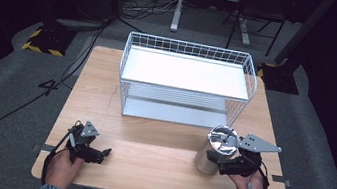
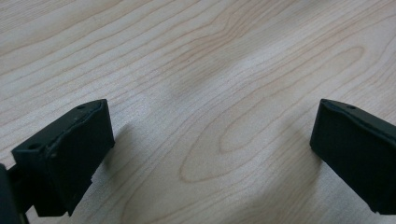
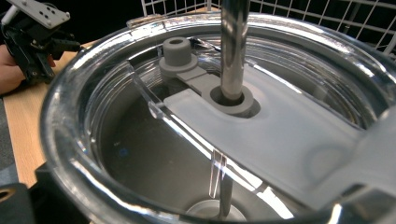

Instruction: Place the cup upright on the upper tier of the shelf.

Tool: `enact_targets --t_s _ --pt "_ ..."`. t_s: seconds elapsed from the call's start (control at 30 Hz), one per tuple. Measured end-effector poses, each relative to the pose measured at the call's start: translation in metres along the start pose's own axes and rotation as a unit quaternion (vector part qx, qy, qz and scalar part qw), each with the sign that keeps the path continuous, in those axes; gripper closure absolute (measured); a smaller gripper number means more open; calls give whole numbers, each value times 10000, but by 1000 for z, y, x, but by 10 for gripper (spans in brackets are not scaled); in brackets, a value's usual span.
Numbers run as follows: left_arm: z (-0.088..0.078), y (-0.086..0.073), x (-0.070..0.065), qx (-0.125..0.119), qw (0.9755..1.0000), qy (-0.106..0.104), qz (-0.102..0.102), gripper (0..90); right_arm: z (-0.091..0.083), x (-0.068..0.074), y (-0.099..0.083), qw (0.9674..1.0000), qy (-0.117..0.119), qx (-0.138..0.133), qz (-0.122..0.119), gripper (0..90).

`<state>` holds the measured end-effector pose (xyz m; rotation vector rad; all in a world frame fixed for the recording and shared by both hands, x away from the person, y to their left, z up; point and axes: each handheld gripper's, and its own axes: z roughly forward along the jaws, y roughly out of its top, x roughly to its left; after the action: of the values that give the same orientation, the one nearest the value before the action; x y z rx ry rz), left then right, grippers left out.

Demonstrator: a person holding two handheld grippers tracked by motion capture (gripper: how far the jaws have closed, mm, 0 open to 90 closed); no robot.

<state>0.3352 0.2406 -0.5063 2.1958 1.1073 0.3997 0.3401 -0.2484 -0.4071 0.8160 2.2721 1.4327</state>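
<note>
Steel tumbler [image 1: 215, 154] stands near the table's [image 1: 147, 152] right front edge, clamped by the right gripper [image 1: 226, 165], probably for lifting toward the wire rack [image 1: 186, 79]. Left gripper [image 1: 97, 153] rests idle, jaws apart.

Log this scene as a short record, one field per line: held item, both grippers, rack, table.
held item: steel tumbler with clear lid and straw, upright on the table
right gripper: clamped on the tumbler's side
left gripper: jaws wide apart, nothing between them, just above bare wood
rack: white wire shelf rack, two tiers, both bare, behind the tumbler
table: light wooden table
</note>
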Motion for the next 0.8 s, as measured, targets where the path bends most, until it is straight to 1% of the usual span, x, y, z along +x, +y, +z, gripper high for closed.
enact_targets --t_s 0.03,0.1,0.2,0.23,0.27,0.3,0.33,0.4,0.43,0.53,0.6,0.63,0.67,0.7,0.8 --pt "0 0 0 0 10000 0 0 0 0 0 0 10000 0 0 0 35" --pt "0 0 0 -8 10000 5 -1 0 -4 -1 9 10000 -4 -17 -6 35" --pt "0 0 0 1 10000 0 2 0 -6 -1 14 10000 -16 -19 -10 35" --pt "0 0 0 0 10000 0 0 0 -9 -1 20 10000 -25 -31 -20 35" --pt "0 0 0 0 10000 0 0 0 -9 -1 20 10000 -25 -31 -20 35" --pt "0 0 0 0 10000 -1 0 0 -11 -1 26 10000 -23 -45 -16 35" --pt "0 0 0 1 10000 0 1 0 -11 -1 26 10000 -23 -45 -16 35" --pt "0 0 0 -1 10000 0 -1 0 -13 -1 34 10000 -28 -72 -20 35" --pt "0 0 0 -1 10000 0 -1 0 -13 -1 34 10000 -28 -72 -20 35" --pt "0 0 0 0 10000 -2 -3 0 -16 -1 46 9999 -43 -87 -48 36" --pt "0 0 0 0 10000 0 0 0 -16 -1 49 9999 -46 -99 -54 36" --pt "0 0 0 0 10000 1 1 0 -18 -2 55 9999 -53 -124 -71 36" --pt "0 0 0 0 10000 1 1 0 -18 -2 55 9999 -53 -124 -71 36" --pt "0 0 0 0 10000 -2 -3 0 -20 -2 62 9998 -53 -164 -79 35" --pt "0 0 0 1 10000 -2 0 0 -21 -3 67 9998 -23 -192 -78 36"
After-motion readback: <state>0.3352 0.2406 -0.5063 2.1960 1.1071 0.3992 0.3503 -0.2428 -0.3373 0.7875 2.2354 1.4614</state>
